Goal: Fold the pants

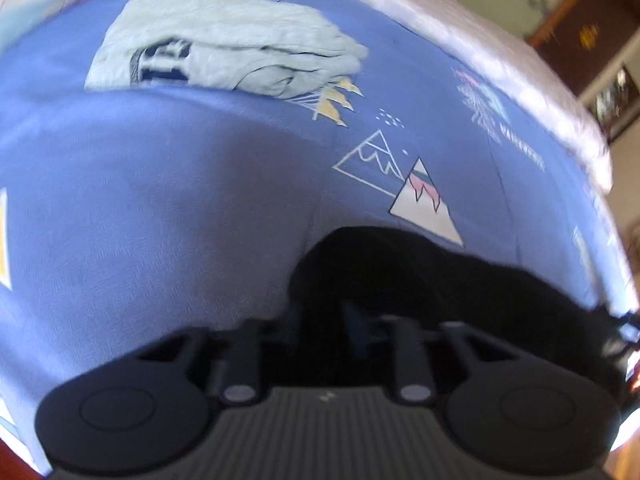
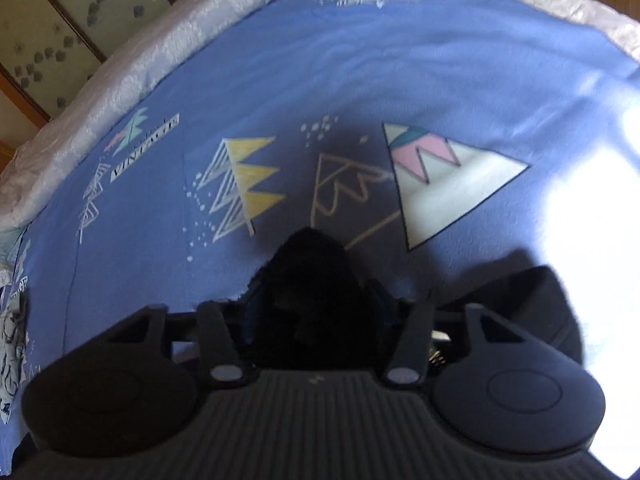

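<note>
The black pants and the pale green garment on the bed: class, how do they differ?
The black pants are dark and sit between the left hand-held gripper fingers; the pale green garment is light, bears a dark print and lies untouched farther off. Both are crumpled on the blue bedsheet.

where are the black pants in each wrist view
Left wrist view: the black pants fill the lower centre and run toward the right edge, bunched between the fingers of the left gripper.
Right wrist view: the black pants rise as a dark peak at lower centre, between the fingers of the right gripper.
Shared landmark: the white triangle print with pink zigzag on the blue bedsheet, just beyond the pants.
</note>
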Demonstrator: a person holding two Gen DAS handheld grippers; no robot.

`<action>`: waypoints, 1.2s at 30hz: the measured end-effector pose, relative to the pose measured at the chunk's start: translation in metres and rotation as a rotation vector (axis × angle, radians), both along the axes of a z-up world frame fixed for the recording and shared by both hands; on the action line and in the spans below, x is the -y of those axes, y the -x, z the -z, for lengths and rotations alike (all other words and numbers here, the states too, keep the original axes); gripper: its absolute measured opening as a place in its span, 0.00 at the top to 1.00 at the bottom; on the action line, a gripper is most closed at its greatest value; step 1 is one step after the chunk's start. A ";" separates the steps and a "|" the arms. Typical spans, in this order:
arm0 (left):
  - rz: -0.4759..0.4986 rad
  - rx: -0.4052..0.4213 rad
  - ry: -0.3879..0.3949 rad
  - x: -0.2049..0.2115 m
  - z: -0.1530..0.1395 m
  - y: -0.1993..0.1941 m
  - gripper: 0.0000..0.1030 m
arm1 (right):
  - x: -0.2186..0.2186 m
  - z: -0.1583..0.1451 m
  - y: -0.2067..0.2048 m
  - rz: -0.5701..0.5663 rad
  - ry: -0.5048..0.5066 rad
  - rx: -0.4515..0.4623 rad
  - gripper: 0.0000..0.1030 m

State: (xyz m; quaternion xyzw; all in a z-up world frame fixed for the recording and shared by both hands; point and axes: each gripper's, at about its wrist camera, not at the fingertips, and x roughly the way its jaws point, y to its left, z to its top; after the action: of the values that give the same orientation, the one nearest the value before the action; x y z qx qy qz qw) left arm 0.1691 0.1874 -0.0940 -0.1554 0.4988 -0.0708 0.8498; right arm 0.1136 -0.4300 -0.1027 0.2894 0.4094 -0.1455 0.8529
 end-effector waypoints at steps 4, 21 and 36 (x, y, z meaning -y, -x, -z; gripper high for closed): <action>-0.054 0.060 -0.005 -0.005 -0.027 0.012 0.92 | 0.019 -0.043 0.042 0.155 -0.120 0.179 0.89; -0.432 0.065 0.185 -0.025 0.006 -0.062 0.93 | 0.096 -0.061 -0.010 0.457 -0.057 0.157 0.46; -0.475 0.179 0.185 -0.042 -0.011 -0.042 0.95 | 0.091 -0.039 -0.029 0.245 -0.212 0.278 0.57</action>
State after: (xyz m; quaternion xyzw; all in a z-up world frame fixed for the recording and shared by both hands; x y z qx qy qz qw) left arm 0.2113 0.2295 -0.0832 -0.3382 0.3625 0.0720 0.8655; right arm 0.1429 -0.5210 -0.0638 0.4426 0.2626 -0.1629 0.8418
